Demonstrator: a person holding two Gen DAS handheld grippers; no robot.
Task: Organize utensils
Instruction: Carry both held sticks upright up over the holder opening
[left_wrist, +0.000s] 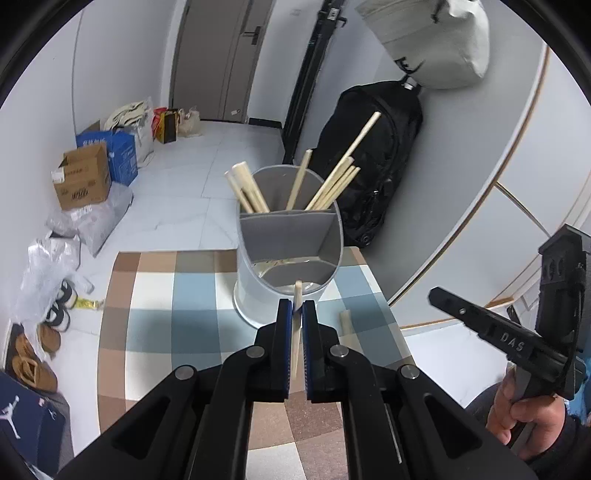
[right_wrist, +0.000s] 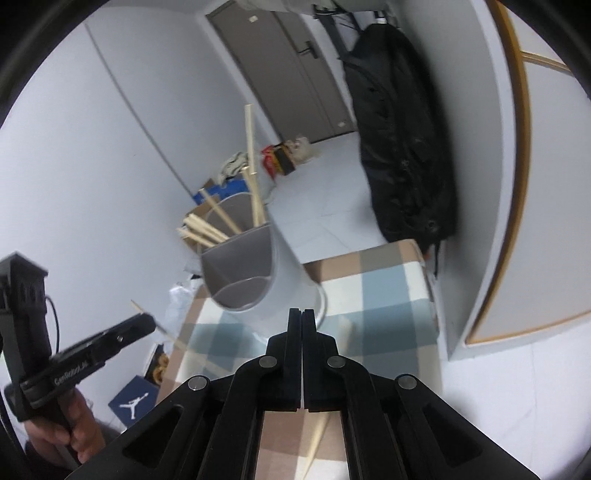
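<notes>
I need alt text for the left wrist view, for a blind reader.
The left tongs pinch one wooden chopstick above a checked tablecloth, before a grey divided holder with more chopsticks.

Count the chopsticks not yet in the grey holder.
2: a held chopstick in the left gripper, a loose chopstick on the checked cloth beside the holder; others may be hidden.

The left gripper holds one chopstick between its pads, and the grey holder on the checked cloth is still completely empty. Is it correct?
Not entirely. The left gripper does hold one chopstick, but the grey holder on the checked cloth is not empty: the left wrist view shows several chopsticks standing in its far compartments.
</notes>
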